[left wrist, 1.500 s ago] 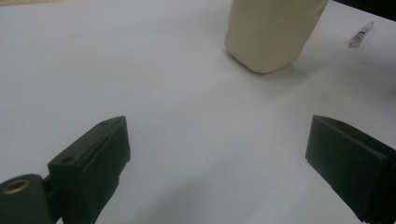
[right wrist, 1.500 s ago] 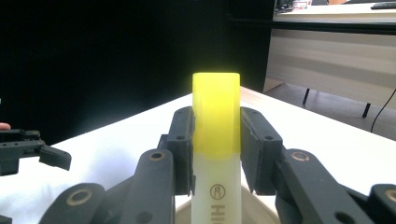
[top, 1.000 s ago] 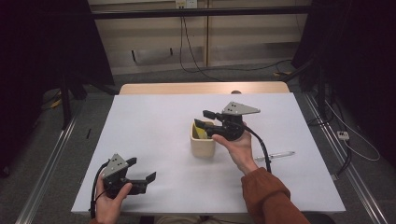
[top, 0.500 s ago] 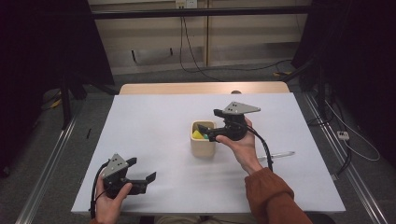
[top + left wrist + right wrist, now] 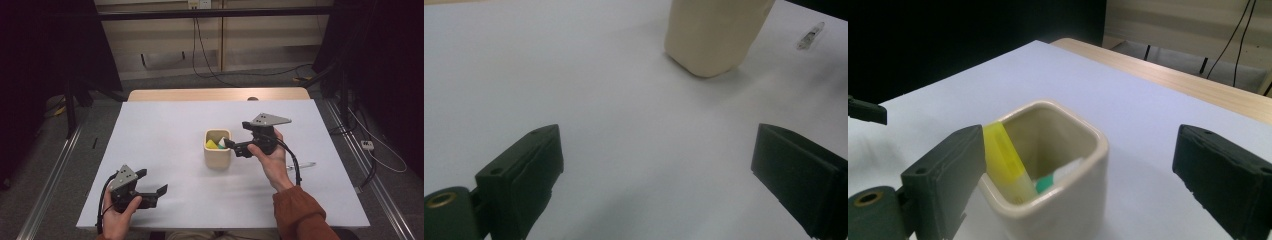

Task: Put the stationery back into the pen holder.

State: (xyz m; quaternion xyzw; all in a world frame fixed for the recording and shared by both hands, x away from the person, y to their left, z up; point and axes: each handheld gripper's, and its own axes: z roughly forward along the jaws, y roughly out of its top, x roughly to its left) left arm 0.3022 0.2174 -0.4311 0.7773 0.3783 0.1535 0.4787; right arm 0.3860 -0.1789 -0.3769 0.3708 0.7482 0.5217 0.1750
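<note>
A cream square cup (image 5: 217, 159) stands mid-table, holding a yellow marker (image 5: 211, 144) and a white pen with a green part (image 5: 221, 141). My right gripper (image 5: 231, 145) hovers at the cup's right rim. Its jaws have just been opening and now stand wide, with nothing pressed between them. In the right gripper view the cup (image 5: 1068, 215) sits low between the jaws of that gripper (image 5: 1083, 150), the yellow marker (image 5: 1005, 160) leaning against its near-left wall beside the pen (image 5: 1060, 176). My left gripper (image 5: 151, 182) rests open at the front left, with bare table between the jaws (image 5: 654, 155).
A clear pen (image 5: 303, 165) lies on the white table (image 5: 165, 130) right of my right hand, and it appears past the cup (image 5: 714, 35) as a small clear pen (image 5: 811, 35). A wooden strip (image 5: 200, 95) runs along the far edge.
The right gripper lowered the yellow marker into the cup, opened its jaws and drew back to the right. The marker stays in the cup. The left gripper has not moved.
</note>
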